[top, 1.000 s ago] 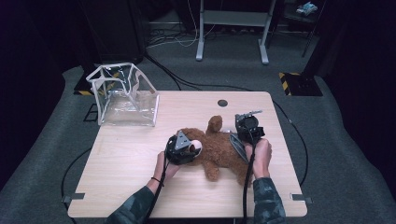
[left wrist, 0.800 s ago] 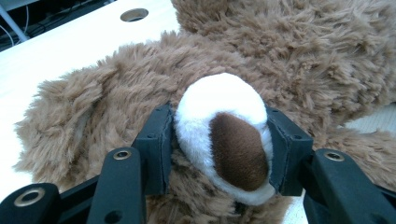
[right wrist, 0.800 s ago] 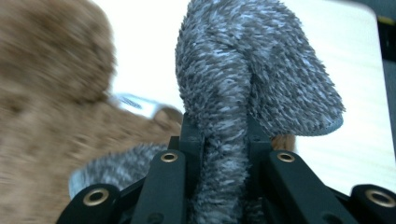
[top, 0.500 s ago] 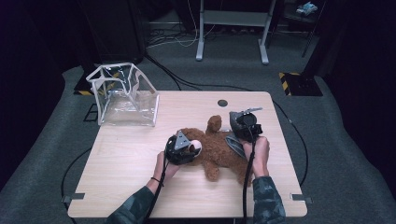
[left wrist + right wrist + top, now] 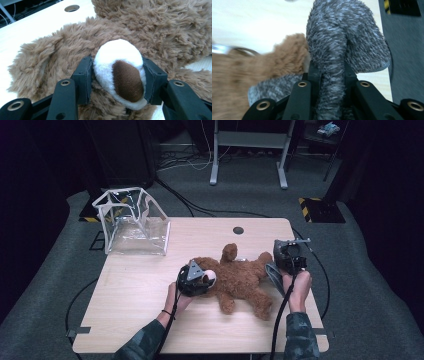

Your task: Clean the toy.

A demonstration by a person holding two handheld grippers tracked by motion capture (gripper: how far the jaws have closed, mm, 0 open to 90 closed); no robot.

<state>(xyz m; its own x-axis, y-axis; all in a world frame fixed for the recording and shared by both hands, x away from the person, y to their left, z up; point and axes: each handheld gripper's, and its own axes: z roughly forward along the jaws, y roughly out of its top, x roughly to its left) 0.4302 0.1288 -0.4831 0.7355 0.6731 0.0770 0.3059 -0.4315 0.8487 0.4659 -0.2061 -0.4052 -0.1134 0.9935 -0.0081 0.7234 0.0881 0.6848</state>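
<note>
The left gripper (image 5: 117, 77) pinches the teddy bear (image 5: 240, 275) by its white muzzle (image 5: 118, 70). The right gripper (image 5: 332, 75) clamps a grey fuzzy garment (image 5: 344, 42) at the bear's far end. Pulling the garment steadily away from the anchored muzzle should free it cleanly.

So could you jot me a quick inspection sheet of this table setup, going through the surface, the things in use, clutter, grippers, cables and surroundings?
Surface: pale wooden table with a round hole near its far edge.
Job's things: brown teddy bear lying mid-table; grey fuzzy cloth at its right-hand side.
Clutter: clear plastic bag standing on the table's far left corner.
Grippers: left gripper clamped on the bear's white muzzle; right gripper pinching the grey cloth.
Cables: one black cable trails from each gripper towards the person; more lie on the floor behind.
Surroundings: grey carpet, metal stand legs, dark room.
</note>
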